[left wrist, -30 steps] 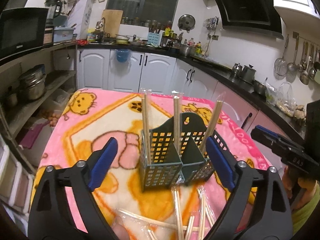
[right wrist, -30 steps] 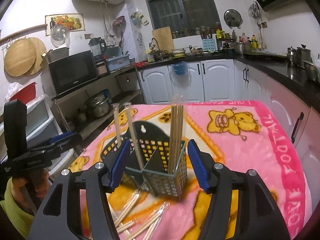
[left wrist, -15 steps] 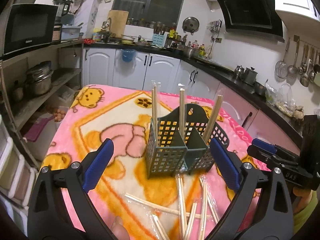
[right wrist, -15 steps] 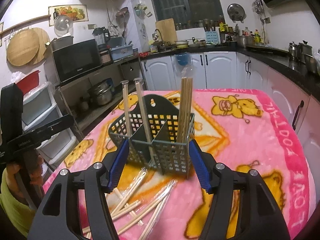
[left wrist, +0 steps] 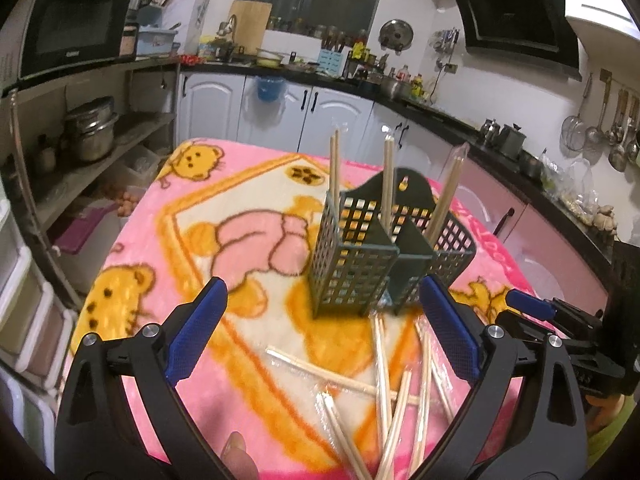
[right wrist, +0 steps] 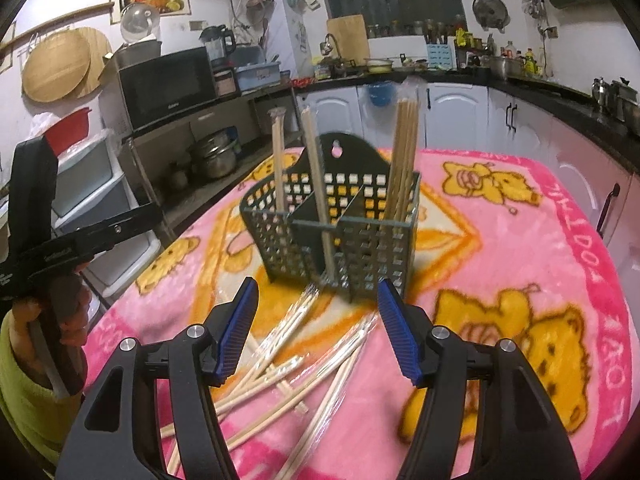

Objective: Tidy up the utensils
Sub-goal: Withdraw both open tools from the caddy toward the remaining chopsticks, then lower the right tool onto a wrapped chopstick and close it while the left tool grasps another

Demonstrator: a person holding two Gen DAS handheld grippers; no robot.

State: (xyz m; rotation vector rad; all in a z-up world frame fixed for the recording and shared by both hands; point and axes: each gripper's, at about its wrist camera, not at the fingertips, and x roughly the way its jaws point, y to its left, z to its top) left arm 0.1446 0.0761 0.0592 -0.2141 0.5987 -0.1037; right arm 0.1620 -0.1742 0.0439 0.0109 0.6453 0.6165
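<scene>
Hand-held gripper [right wrist: 316, 330] before chopstick-filled caddy [right wrist: 340, 236].

Black gripper [right wrist: 318, 326], blue pads [right wrist: 236, 332], yellow-green sleeve [right wrist: 24, 396]

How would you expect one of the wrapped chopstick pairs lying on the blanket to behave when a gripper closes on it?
The loose wrapped chopsticks look thin, stiff and probably light. Their clear glossy sleeves may slip between the pads. They lie crossed on the plush blanket, so lifting one could well drag its neighbours.
</scene>
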